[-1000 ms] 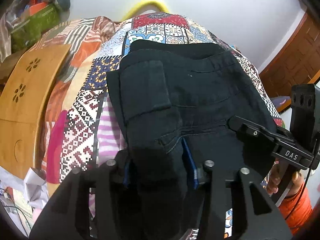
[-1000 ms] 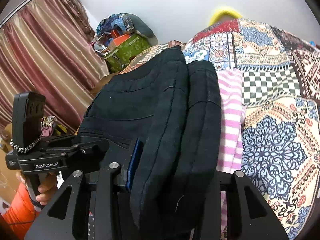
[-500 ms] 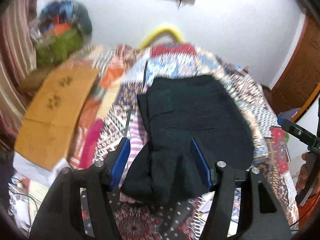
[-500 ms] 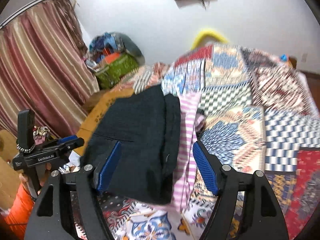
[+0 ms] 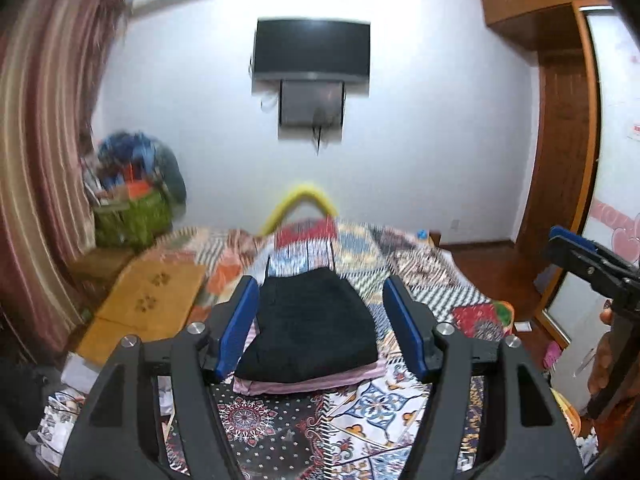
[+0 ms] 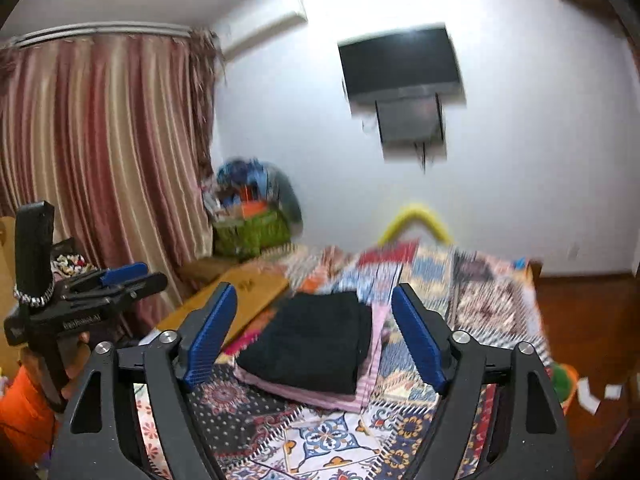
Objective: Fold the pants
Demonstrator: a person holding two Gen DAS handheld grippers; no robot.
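On the patchwork bedspread [image 5: 420, 276] ahead of me the black pants [image 5: 316, 324] lie folded into a compact block, resting on a pink striped garment [image 5: 304, 384] whose edge shows along the near side and, in my right camera, along the right side too [image 6: 374, 340]. The stack sits toward the near left part of the bed, just right of a tan wooden board [image 5: 148, 300] lying by the bed's left edge.

My left gripper [image 5: 320, 324] hangs in the air above the near end of the bed, its jaws spreading with nothing between the blue pads [image 5: 236, 328]; the pants show only through the gap, well beyond the fingers. My right gripper [image 6: 316, 332] is likewise released and opening wider, its blue pads [image 6: 418, 340] clear of any cloth. Each tool appears at the edge of the other's camera, the left one gripped by my hand [image 6: 74, 354] above an orange sleeve [image 6: 24, 408].

Far off, a dark television [image 5: 312, 50] hangs on the white wall, a striped curtain [image 6: 104, 152] covers the left side, and a heap of coloured things, too blurred to name, sits in the far left corner [image 5: 136, 196]. A yellow curved object [image 5: 308, 196] rises behind the bed's far end.
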